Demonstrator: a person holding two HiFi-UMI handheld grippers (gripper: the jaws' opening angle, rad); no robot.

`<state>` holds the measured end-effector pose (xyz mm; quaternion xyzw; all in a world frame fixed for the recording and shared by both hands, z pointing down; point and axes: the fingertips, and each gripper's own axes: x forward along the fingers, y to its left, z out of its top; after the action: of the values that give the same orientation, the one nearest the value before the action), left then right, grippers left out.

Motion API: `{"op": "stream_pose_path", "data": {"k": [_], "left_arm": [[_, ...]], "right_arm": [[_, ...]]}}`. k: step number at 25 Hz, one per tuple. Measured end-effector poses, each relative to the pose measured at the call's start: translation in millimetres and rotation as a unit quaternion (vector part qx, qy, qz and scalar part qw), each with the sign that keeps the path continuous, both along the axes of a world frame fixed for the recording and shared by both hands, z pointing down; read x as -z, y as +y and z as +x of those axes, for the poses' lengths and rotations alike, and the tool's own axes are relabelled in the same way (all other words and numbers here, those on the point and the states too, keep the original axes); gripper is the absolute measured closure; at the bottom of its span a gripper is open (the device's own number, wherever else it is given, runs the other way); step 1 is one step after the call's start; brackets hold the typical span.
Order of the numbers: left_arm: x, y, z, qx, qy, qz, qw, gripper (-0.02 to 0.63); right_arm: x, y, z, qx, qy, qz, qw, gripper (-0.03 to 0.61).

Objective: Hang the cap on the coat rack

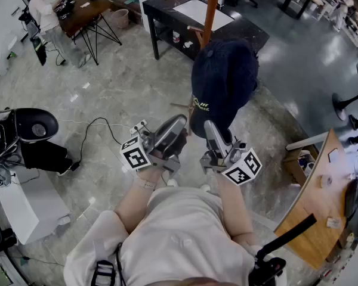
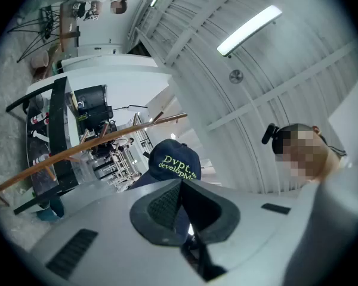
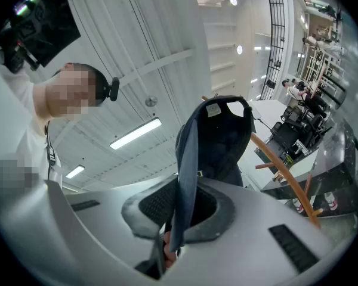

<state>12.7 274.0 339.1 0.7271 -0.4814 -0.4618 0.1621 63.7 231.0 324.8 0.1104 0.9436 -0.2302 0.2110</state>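
Observation:
A navy cap (image 1: 224,79) with yellow-green lettering hangs upside down in the air, in front of the orange wooden coat rack pole (image 1: 210,11). My right gripper (image 1: 210,127) is shut on the cap's brim, which runs edge-on between its pads in the right gripper view (image 3: 182,210); the cap's inside (image 3: 221,136) shows above. My left gripper (image 1: 180,124) is shut at the cap's lower left edge. In the left gripper view (image 2: 180,204), dark cloth sits between the pads below the cap's lettered front (image 2: 173,159). The rack pole (image 2: 95,139) (image 3: 286,177) stands just beyond the cap.
A black table (image 1: 167,14) with a white sheet stands behind the rack. A person sits at a desk (image 1: 86,11) at the back left. A black device (image 1: 36,124) with a cable lies on the floor to the left. A wooden desk (image 1: 313,207) is at the right.

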Motion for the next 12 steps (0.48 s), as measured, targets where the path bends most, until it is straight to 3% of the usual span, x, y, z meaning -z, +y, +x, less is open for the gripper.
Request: {"op": "stream_pose_path", "data": {"k": [12], "left_arm": [[-14.8, 53.2, -76.4, 0.012, 0.015, 0.006, 0.9998, 0.606]], "right_arm": [[-3.3, 39.7, -69.0, -0.006, -0.015, -0.001, 1.0, 0.538]]}}
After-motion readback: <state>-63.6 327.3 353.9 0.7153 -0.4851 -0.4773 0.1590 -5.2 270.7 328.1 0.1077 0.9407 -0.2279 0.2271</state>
